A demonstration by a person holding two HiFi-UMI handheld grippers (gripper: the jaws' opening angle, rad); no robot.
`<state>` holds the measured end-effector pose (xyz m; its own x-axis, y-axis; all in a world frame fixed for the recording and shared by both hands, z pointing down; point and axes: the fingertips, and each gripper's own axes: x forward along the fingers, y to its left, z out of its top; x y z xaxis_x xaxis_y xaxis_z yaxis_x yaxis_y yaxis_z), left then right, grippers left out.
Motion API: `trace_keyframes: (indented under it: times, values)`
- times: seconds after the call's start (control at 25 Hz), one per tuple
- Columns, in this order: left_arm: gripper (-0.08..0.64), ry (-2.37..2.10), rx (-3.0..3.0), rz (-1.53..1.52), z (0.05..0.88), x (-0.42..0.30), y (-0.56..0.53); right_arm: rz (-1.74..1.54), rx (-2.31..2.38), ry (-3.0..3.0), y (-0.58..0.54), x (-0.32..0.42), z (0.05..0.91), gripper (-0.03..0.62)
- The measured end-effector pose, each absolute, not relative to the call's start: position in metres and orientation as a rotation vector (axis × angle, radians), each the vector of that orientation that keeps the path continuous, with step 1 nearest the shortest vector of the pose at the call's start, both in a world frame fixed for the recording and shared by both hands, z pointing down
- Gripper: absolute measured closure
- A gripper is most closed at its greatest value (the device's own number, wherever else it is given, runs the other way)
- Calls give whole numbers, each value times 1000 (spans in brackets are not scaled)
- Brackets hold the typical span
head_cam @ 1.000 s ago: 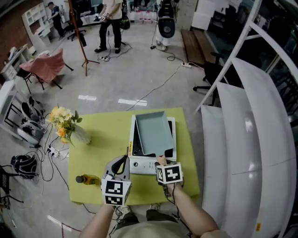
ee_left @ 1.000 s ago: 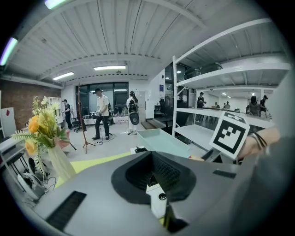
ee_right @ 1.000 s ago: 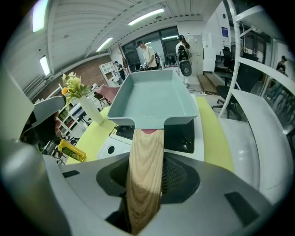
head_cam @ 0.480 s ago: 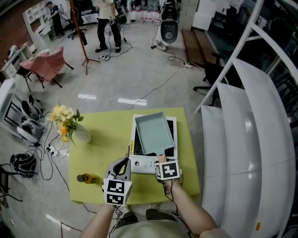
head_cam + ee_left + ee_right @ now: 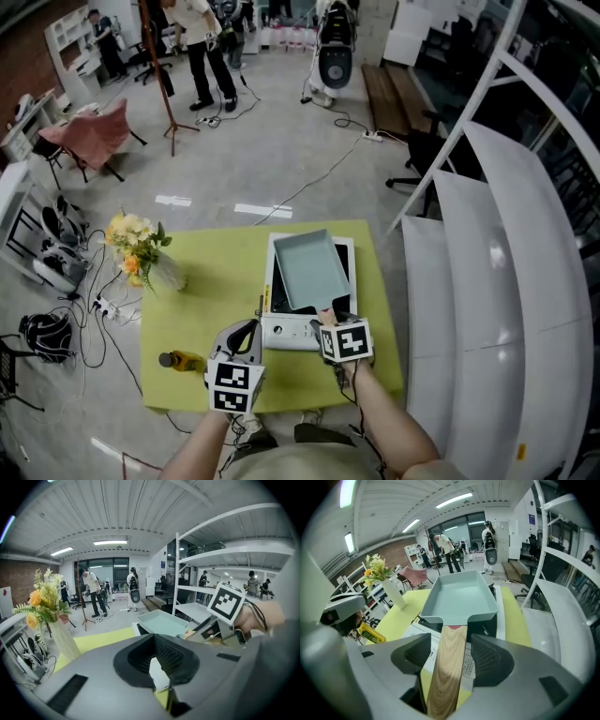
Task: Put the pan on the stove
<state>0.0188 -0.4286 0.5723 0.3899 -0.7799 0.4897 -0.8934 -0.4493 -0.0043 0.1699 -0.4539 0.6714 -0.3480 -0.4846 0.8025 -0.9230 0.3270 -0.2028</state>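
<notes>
A rectangular pale blue-green pan (image 5: 309,270) sits on the white portable stove (image 5: 281,330) on the yellow-green table. Its wooden handle (image 5: 449,667) points toward me and runs between the pads of my right gripper (image 5: 449,656). Those jaws are opening, with a gap on each side of the handle and neither pad pressing on it. In the head view, the right gripper (image 5: 330,319) is at the stove's front right corner. My left gripper (image 5: 246,330) hovers just left of the stove's front, shut with nothing in it. From the left gripper (image 5: 157,660), the pan (image 5: 164,623) shows ahead to the right.
A vase of yellow flowers (image 5: 141,253) stands at the table's left edge. A yellow bottle (image 5: 183,361) lies near the front left. White curved shelves (image 5: 487,281) run close along the table's right side. People stand far back on the floor.
My right gripper's jaws have spread off the pan handle and the gripper has shifted slightly right. The pan stays on the stove. The left gripper has not moved.
</notes>
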Motion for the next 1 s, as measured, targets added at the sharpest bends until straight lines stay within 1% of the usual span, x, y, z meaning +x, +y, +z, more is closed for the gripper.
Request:
trace_keyframes:
  times: [0.24,0.32,0.44,0.48,0.52,0.68,0.92,1.0]
  values:
    - [554,-1483,2415,620,559,12,-425,878,1311,-2009,-451,177,646,312]
    - [554,-1491,2425,612,552,9,-424,884,1362,-2037,-450,179,627,324]
    - [554,-1502,2440,597,537,6,-420,857,1407,-2095,-448,182,594,375]
    - [554,-1505,2448,591,531,5,-419,839,1414,-2119,-447,182,582,400]
    - [554,-1508,2459,584,525,5,-418,819,1420,-2146,-446,181,571,450]
    - [554,-1549,2502,547,498,0,-414,741,1446,-2248,-437,174,527,529]
    - [554,-1616,2588,450,445,-4,-396,619,1457,-2401,-411,163,460,566]
    - [554,-1633,2634,447,430,-4,-387,563,1464,-2441,-399,159,440,569]
